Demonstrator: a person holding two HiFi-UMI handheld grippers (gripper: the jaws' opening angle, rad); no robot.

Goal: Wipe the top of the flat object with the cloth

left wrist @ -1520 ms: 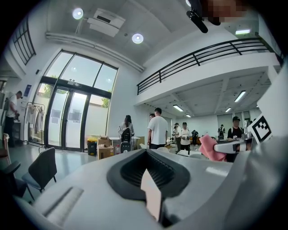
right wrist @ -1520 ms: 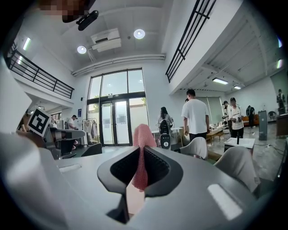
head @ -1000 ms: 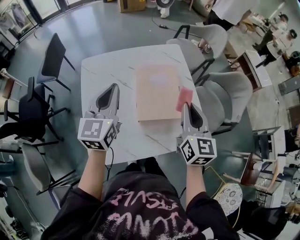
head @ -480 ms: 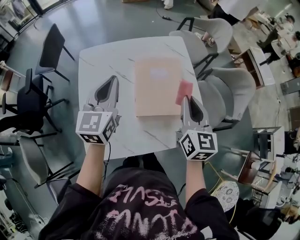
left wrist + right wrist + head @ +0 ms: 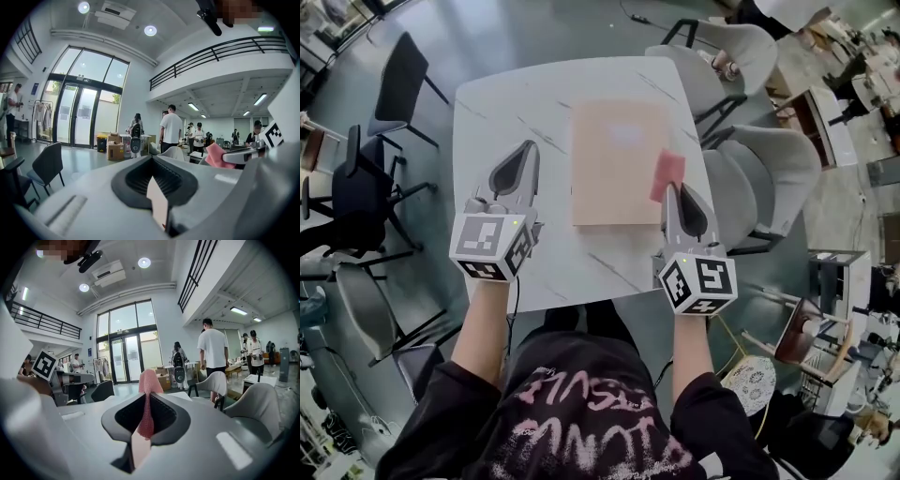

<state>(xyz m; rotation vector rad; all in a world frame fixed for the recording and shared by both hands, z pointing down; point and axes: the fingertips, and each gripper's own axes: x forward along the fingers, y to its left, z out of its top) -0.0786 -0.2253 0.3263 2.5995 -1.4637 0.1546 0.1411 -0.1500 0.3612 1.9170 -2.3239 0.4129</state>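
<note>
Over the left part of the white table (image 5: 487,112), the left gripper (image 5: 523,157) hovers with jaws pressed together, empty. At centre lies the flat object (image 5: 617,164), a plain tan rectangular board. At its right edge, the right gripper (image 5: 675,190) clamps the pink woven cloth (image 5: 667,174), held upright between the jaws.

My left gripper (image 5: 528,152) and right gripper (image 5: 674,190) are pale grey, and each carries a cube of black-and-white square markers. My cloth (image 5: 667,175) is pink, the flat object (image 5: 617,164) plain tan, the table (image 5: 502,112) white with thin grey veins.
</note>
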